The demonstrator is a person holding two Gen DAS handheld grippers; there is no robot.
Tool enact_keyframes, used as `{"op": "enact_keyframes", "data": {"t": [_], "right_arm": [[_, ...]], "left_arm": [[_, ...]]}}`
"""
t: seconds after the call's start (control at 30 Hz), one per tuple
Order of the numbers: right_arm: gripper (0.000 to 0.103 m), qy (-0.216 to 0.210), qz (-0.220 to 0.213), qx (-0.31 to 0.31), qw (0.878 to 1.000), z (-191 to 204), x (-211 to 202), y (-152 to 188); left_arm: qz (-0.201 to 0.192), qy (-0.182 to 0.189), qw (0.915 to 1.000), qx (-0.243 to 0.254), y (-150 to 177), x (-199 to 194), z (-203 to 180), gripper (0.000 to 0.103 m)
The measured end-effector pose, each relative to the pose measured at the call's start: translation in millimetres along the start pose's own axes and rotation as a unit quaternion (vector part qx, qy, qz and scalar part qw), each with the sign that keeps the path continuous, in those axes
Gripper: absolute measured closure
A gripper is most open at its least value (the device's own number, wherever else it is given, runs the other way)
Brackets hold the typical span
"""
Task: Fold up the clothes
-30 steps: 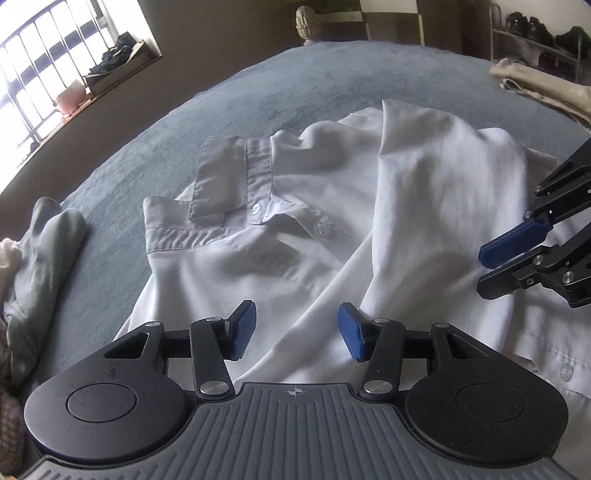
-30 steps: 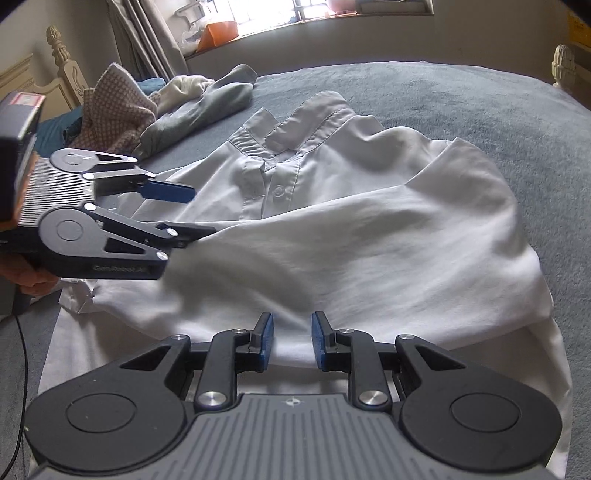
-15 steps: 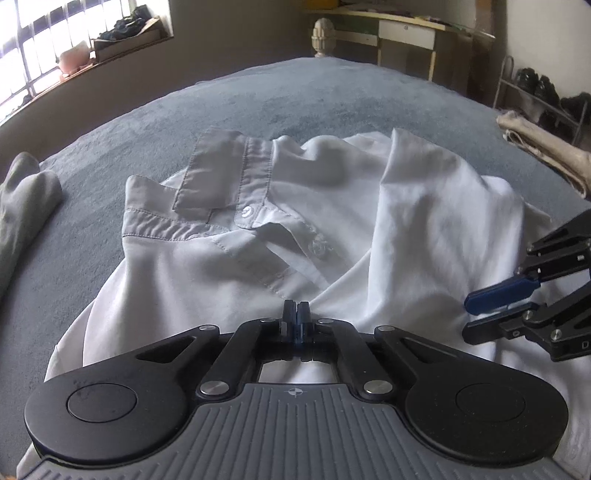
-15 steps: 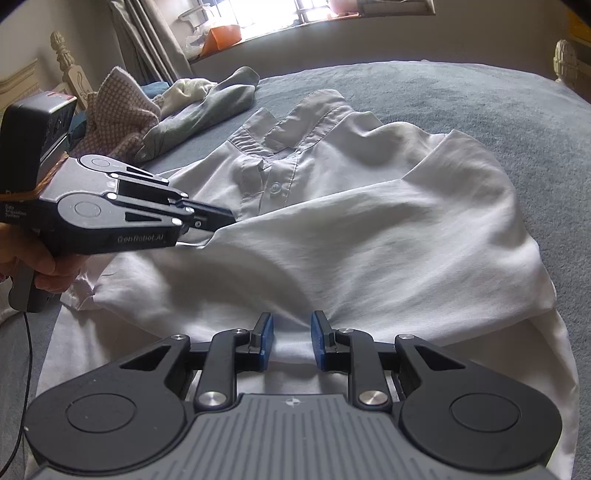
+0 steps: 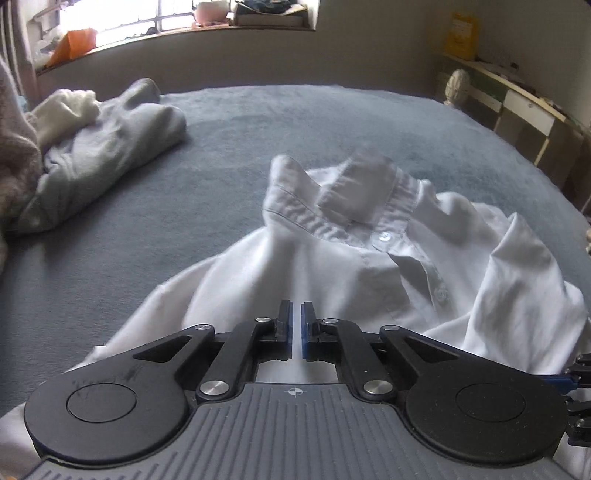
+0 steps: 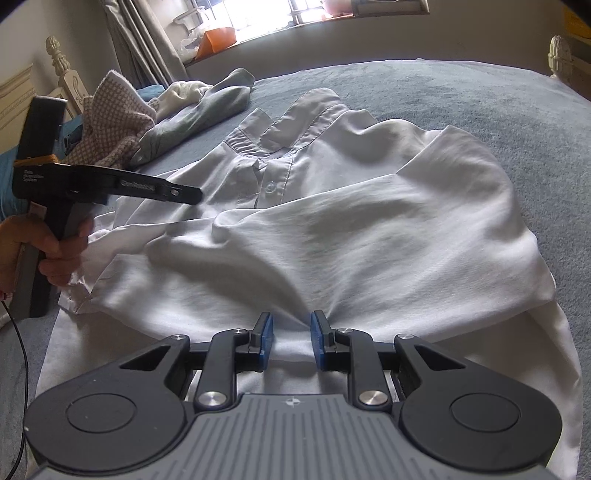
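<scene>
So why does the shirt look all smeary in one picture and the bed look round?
Left wrist view: the shirt's collar is smeared by motion blur, and the window glares white. Right wrist view: the shirt is sharp, with soft shadows in its folds. Both views: the fisheye lens bends the flat bed into a dome.

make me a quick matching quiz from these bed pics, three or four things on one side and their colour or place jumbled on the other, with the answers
Things:
1. shirt
2. bedcover
3. gripper pads
4. checked cloth

Colour or place:
A. blue
B. grey-blue, under everything
C. white, spread in the middle
D. in the heap by the headboard

Pairs: 1-C, 2-B, 3-A, 4-D
</scene>
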State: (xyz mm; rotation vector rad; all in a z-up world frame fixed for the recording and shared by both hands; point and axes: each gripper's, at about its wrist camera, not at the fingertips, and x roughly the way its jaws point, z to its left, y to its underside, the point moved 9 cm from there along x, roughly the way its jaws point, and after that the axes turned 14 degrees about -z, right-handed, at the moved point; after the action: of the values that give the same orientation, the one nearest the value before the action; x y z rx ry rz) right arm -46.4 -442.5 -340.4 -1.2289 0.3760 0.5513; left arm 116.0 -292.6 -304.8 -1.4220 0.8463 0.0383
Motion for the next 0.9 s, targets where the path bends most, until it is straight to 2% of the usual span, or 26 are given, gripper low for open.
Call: {"op": "enact_keyframes", "data": {"t": [0.07,0.13,0.23,0.3,0.37,0.43,0.5,0.57,0.7,0.73,0.8,0.9], "right_arm": [[0.08,-0.001,-0.004,0.014,1.0,-2,0,-1],[0.079,-0.003,-0.01,0.031,0.999,-4,0,-1],[0.079,-0.005,-0.02,0.064,0.998,-8,1,-5],[0.079,-0.008,-0.028,0.077,0.997,-9,2,-11],[0.078,-0.007,-0.036,0.086,0.996,-10,2,-17],[0.077,-0.01,-0.047,0.089,0.995,-8,-1,-23],[0.077,-0.012,-0.055,0.082,0.995,-2,-7,-31],[0.077,-0.018,-0.053,0.069,0.996,5,-13,-39],[0.077,-0.033,-0.042,0.033,0.998,25,-18,-58],[0.077,-0.033,-0.039,0.029,0.998,29,-16,-62],[0.077,-0.036,-0.032,0.033,0.998,36,-10,-67],[0.077,-0.059,-0.037,0.004,0.998,57,-9,-75]], "left_arm": [[-0.012,-0.028,0.9994,-0.015,-17,-28,28,0.087],[-0.02,-0.059,0.9978,-0.022,-33,-57,57,0.085],[-0.012,-0.131,0.9913,-0.009,-58,-111,109,0.083],[0.001,-0.194,0.981,0.003,-75,-153,140,0.082],[0.007,-0.253,0.9672,0.018,-92,-201,162,0.081],[0.012,-0.299,0.9536,0.029,-110,-247,168,0.07],[0.014,-0.339,0.9397,0.043,-125,-287,170,0.067],[0.015,-0.37,0.9269,0.059,-136,-320,168,0.061],[0.034,-0.371,0.925,0.073,-130,-334,165,0.051],[0.043,-0.362,0.9289,0.065,-120,-329,165,0.051],[0.053,-0.331,0.941,0.049,-94,-315,161,0.05],[0.039,-0.252,0.9664,0.031,-46,-280,150,0.05]]}}
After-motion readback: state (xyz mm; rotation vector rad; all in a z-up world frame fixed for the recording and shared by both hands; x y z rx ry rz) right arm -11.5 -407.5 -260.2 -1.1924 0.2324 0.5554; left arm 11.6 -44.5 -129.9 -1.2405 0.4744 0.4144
